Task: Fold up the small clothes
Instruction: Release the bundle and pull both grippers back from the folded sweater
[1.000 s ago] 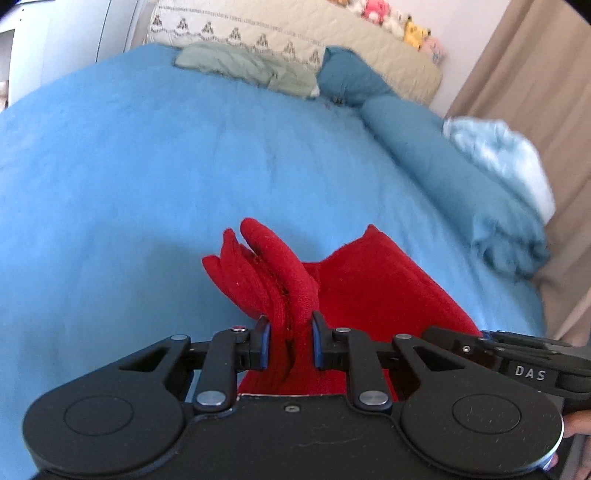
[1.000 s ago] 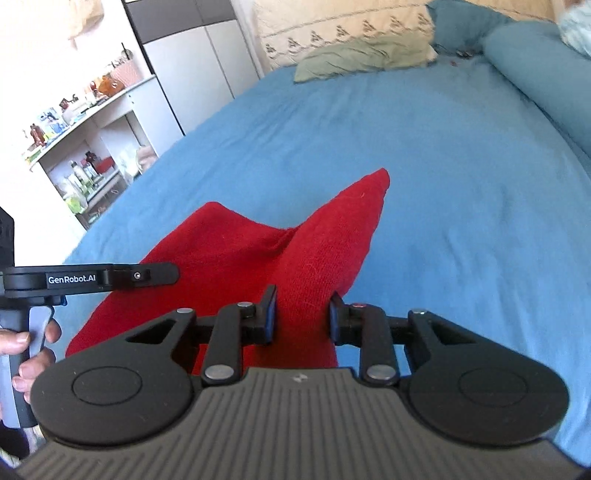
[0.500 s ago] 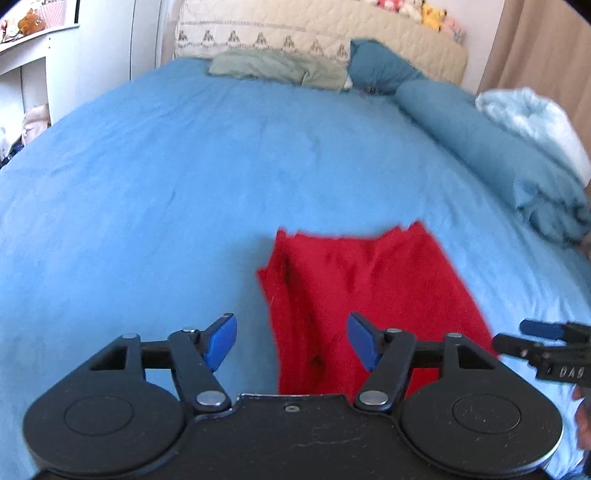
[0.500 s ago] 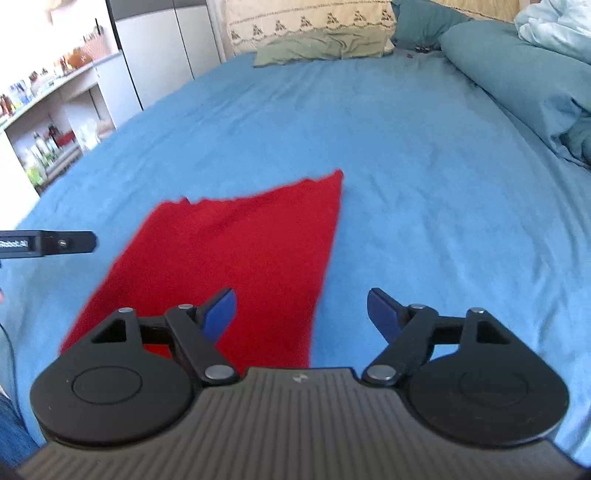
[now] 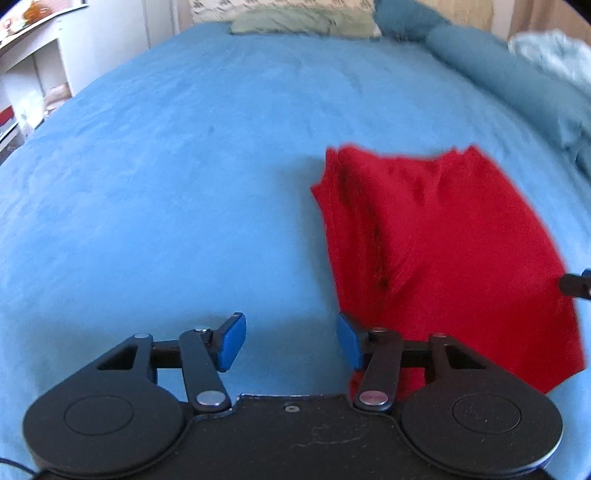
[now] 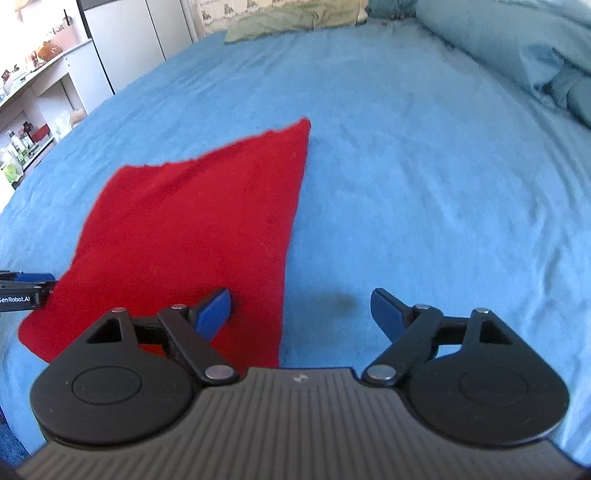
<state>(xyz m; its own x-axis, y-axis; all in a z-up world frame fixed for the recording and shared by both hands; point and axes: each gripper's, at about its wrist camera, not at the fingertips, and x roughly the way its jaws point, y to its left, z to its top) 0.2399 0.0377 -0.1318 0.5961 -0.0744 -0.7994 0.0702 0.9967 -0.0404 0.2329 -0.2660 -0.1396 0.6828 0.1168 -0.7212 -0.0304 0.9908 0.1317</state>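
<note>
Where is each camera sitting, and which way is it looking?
Left wrist view: sits on the left gripper, facing forward and down over the blue bed cover; its own closing jaws hold nothing, and the red cloth lies to their right.
Right wrist view: sits on the right gripper, facing forward and down; its jaws, opening wide, straddle the red cloth's right edge, and the left gripper's tip shows at the left edge.
Shared: the red cloth, the blue bed cover and the green pillow at the bed's head.
</note>
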